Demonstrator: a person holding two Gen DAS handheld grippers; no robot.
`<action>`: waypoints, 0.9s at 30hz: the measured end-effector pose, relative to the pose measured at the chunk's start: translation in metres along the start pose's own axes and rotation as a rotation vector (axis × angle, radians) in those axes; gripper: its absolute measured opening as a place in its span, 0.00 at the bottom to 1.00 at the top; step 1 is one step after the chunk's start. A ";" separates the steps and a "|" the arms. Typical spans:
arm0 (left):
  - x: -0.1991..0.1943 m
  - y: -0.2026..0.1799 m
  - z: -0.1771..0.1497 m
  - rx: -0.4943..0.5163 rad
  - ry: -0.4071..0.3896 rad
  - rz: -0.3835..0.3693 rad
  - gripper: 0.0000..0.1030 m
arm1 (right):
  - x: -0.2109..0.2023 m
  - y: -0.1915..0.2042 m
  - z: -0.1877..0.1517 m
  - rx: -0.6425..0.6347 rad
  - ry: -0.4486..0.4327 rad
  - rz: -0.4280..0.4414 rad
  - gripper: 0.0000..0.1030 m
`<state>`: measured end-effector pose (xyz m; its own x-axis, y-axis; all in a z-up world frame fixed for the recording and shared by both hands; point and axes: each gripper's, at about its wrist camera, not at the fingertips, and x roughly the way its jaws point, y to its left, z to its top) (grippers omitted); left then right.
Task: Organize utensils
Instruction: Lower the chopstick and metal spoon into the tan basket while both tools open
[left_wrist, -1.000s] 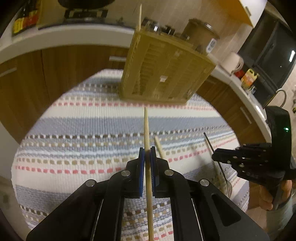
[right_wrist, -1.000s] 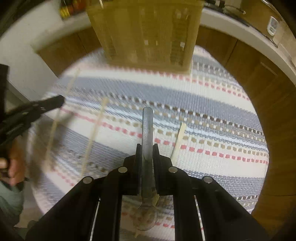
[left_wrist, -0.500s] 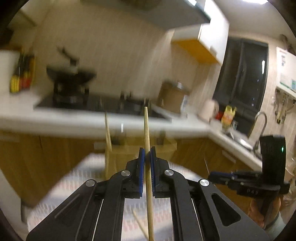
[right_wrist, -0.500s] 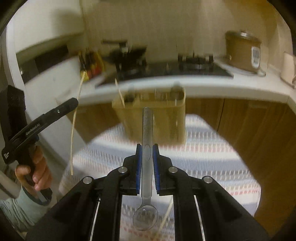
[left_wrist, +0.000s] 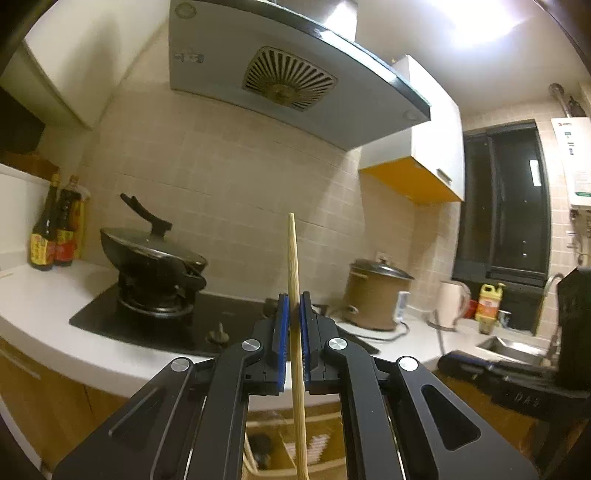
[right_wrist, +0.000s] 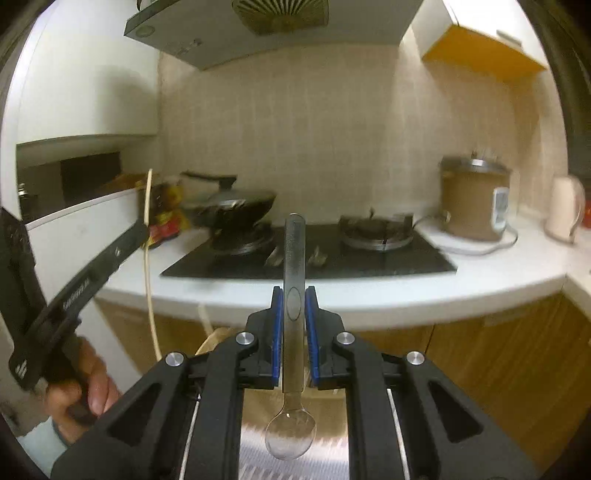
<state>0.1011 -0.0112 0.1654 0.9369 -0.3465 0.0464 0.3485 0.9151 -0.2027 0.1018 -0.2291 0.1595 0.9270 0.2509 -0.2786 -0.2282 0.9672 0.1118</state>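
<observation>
My left gripper (left_wrist: 292, 306) is shut on a wooden chopstick (left_wrist: 294, 266) that stands upright between its blue pads, its lower end over the wooden utensil holder (left_wrist: 317, 443) seen below the jaws. My right gripper (right_wrist: 294, 299) is shut on a metal spoon (right_wrist: 294, 258), handle up and bowl (right_wrist: 290, 439) hanging below the jaws. In the right wrist view the left gripper (right_wrist: 142, 227) shows at the left with its chopstick (right_wrist: 149, 266). In the left wrist view the right gripper (left_wrist: 443, 360) shows at the lower right.
A white counter (left_wrist: 37, 306) carries a black hob (right_wrist: 369, 262) with a lidded wok (left_wrist: 155, 258), sauce bottles (left_wrist: 55, 229), a brown rice cooker (right_wrist: 472, 203) and a white kettle (right_wrist: 563, 206). A range hood (left_wrist: 280, 74) hangs above. A sink (left_wrist: 513, 347) lies at right.
Both grippers have tilted up from the striped cloth and holder to face the kitchen wall, still holding the chopstick and the spoon. The holder now lies below the jaws.
</observation>
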 end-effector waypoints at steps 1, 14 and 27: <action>0.005 0.005 -0.001 -0.008 -0.006 0.008 0.04 | 0.003 0.001 0.002 -0.005 -0.015 -0.012 0.09; 0.063 0.046 -0.038 -0.103 -0.007 0.074 0.04 | 0.073 -0.010 -0.006 -0.075 -0.088 -0.120 0.09; 0.066 0.035 -0.067 -0.011 -0.007 0.106 0.04 | 0.087 -0.026 -0.035 -0.038 -0.076 -0.110 0.10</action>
<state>0.1730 -0.0157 0.0959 0.9686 -0.2465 0.0313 0.2473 0.9441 -0.2180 0.1776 -0.2314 0.0990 0.9666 0.1405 -0.2143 -0.1333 0.9899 0.0476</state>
